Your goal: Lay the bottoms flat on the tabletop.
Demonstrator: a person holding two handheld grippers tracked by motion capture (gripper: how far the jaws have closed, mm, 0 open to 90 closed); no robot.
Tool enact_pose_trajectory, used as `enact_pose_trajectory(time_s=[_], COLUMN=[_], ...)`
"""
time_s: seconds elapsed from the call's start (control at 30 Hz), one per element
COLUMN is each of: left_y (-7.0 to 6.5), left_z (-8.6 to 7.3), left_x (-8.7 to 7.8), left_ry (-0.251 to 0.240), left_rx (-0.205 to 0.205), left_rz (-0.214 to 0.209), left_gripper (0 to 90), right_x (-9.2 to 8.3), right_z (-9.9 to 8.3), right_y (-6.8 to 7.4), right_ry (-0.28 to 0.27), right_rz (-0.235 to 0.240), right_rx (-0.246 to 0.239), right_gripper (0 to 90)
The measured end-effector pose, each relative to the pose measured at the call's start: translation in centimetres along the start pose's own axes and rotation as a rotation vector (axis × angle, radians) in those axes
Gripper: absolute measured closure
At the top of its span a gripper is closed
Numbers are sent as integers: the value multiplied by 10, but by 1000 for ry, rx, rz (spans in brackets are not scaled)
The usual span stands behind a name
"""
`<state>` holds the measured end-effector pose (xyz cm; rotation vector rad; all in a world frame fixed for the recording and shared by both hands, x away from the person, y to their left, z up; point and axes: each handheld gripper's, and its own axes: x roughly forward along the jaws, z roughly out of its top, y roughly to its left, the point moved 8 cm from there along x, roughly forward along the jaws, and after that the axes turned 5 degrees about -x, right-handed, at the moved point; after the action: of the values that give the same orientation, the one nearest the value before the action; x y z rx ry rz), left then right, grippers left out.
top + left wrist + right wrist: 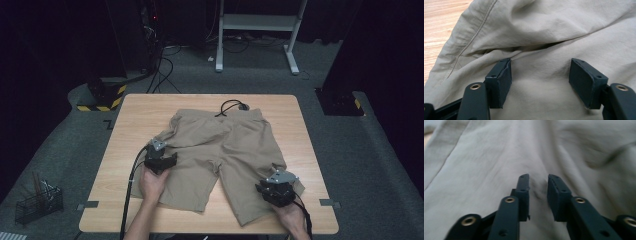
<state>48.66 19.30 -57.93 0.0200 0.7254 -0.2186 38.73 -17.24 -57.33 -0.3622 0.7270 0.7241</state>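
Khaki shorts (220, 145) lie spread flat on the wooden table (140, 107), waistband at the far side, with a black drawstring (229, 107) looped over it. My left gripper (170, 161) rests over the shorts' left leg. In the left gripper view it (540, 67) stands open, its pads (505, 77) wide apart above a fabric fold (531, 46), with the side seam (474, 35) off to the left. My right gripper (266, 187) is at the right leg's hem. The right gripper view shows it (538, 178) with a narrow gap between the jaws, low over blurred cloth (486, 165) and pinching nothing.
Bare wood (439, 22) borders the shorts on the left. On the floor stand a wire basket (37, 202) at the left, a yellow-and-black striped base (102, 97) with cables, and a white desk frame (257, 22) beyond the table.
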Motion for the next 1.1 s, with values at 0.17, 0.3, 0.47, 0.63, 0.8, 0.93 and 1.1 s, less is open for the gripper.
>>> enact_pose_trajectory(time_s=[0.17,0.3,0.47,0.63,0.8,0.93,1.1], left_y=[0,-1,-4,-15,-27,-34,-64], left_z=[0,-1,-7,-21,-41,-52,-48], left_x=[0,-1,-8,-30,-55,-69,-79], left_ry=[0,0,-3,48,120,168,102], left_rx=[-3,-2,10,68,144,179,198], left_rz=[2,3,-20,-71,-137,-181,-281], left_gripper=[348,347,377,661,856,868,587], right_x=[1,-3,-7,5,-7,-14,-16], right_z=[6,10,26,9,-6,-12,4], right_y=[46,51,9,-6,-4,-17,-26], right_ry=[22,-19,-59,62,38,69,4], right_rz=[135,121,-14,-33,-18,-48,-76], right_rx=[-120,-128,-11,7,31,60,84], right_gripper=[837,719,623,613,626,622,569])
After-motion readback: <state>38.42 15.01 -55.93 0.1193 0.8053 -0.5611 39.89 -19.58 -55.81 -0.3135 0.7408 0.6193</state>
